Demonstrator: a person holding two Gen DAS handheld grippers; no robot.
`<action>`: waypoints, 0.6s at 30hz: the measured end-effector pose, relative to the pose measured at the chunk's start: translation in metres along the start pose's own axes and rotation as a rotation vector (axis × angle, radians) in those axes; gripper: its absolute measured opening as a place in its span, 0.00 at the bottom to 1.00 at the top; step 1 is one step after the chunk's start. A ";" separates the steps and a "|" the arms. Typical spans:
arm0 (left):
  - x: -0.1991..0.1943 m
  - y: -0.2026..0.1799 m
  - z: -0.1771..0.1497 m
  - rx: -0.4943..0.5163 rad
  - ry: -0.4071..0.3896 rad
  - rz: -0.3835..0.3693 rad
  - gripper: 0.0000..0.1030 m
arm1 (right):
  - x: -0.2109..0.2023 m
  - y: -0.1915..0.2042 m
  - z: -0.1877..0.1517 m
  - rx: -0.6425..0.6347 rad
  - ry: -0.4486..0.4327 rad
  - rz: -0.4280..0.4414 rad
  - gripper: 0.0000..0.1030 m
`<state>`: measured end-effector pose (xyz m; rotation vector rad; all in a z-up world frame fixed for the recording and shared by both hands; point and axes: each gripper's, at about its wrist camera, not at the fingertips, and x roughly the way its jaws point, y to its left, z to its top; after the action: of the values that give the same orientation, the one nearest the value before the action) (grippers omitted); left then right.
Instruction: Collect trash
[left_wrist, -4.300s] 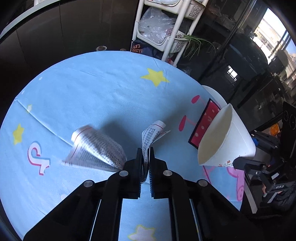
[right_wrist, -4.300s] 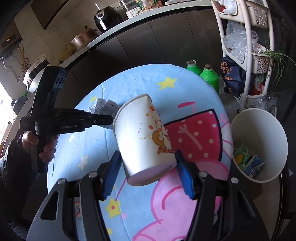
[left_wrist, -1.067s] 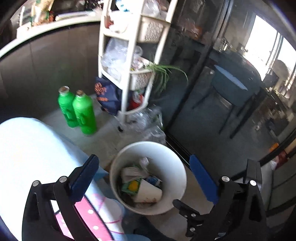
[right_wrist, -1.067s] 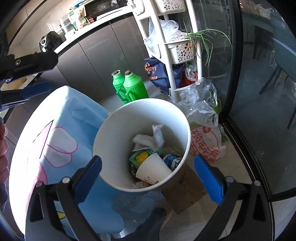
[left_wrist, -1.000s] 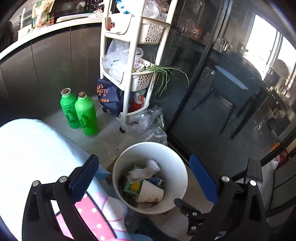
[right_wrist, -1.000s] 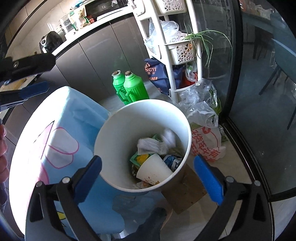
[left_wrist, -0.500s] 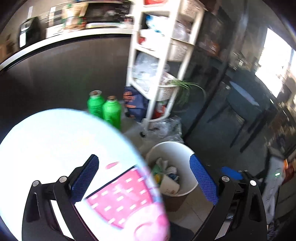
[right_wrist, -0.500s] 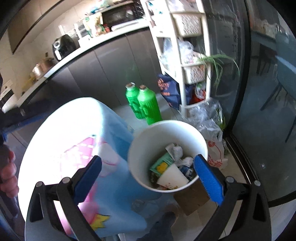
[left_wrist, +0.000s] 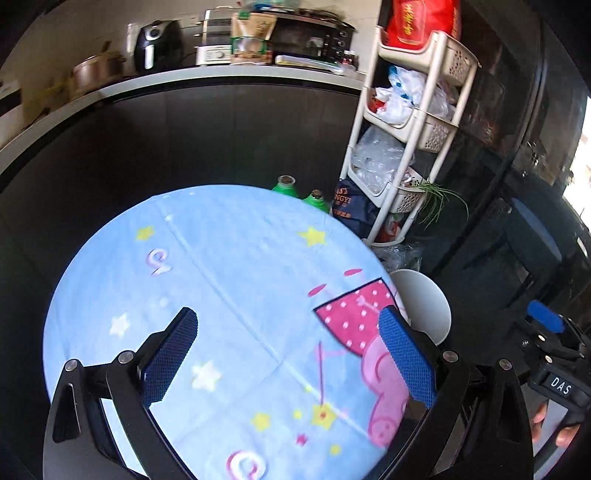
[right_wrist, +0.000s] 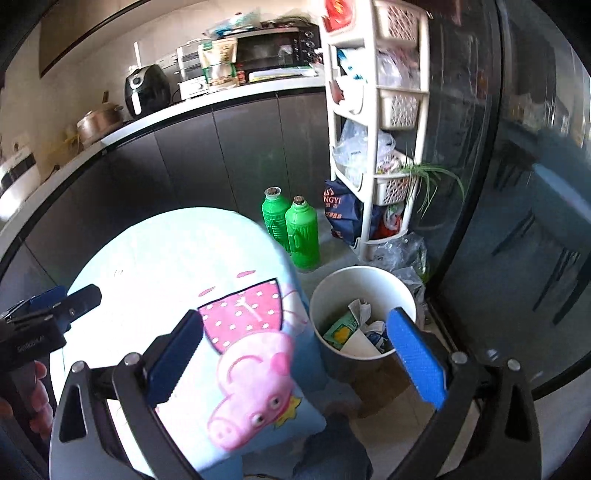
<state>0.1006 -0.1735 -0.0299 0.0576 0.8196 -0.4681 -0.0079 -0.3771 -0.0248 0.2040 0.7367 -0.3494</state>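
Trash binned; both grippers spread wide and empty above the desk.

The left gripper (left_wrist: 288, 365) and the right gripper (right_wrist: 295, 354) are seen released, nothing held between the blue pads (right_wrist: 415, 360). The trash (right_wrist: 356, 336), a paper cup, crumpled paper and wrappers, lies inside the white bin (right_wrist: 325, 295) on the floor just beside the desk (left_wrist: 221, 258). No loose trash is seen on the cartoon cloth. The collecting step is judged done, or nearly so. If anything is left, it would have to be looked for outside these views, then pinched with 1 gripper and carried over the bin's rim before being let go.
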 end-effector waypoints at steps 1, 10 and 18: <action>-0.007 0.005 -0.004 -0.005 -0.004 0.008 0.92 | -0.006 0.008 -0.001 -0.016 -0.002 -0.011 0.97; -0.048 0.020 -0.030 -0.001 -0.032 0.053 0.92 | -0.046 0.054 -0.017 -0.072 -0.016 -0.024 0.97; -0.065 0.031 -0.038 -0.020 -0.050 0.062 0.92 | -0.060 0.064 -0.016 -0.073 -0.046 -0.021 0.97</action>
<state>0.0494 -0.1126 -0.0133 0.0523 0.7708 -0.4019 -0.0348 -0.2988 0.0087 0.1187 0.7050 -0.3453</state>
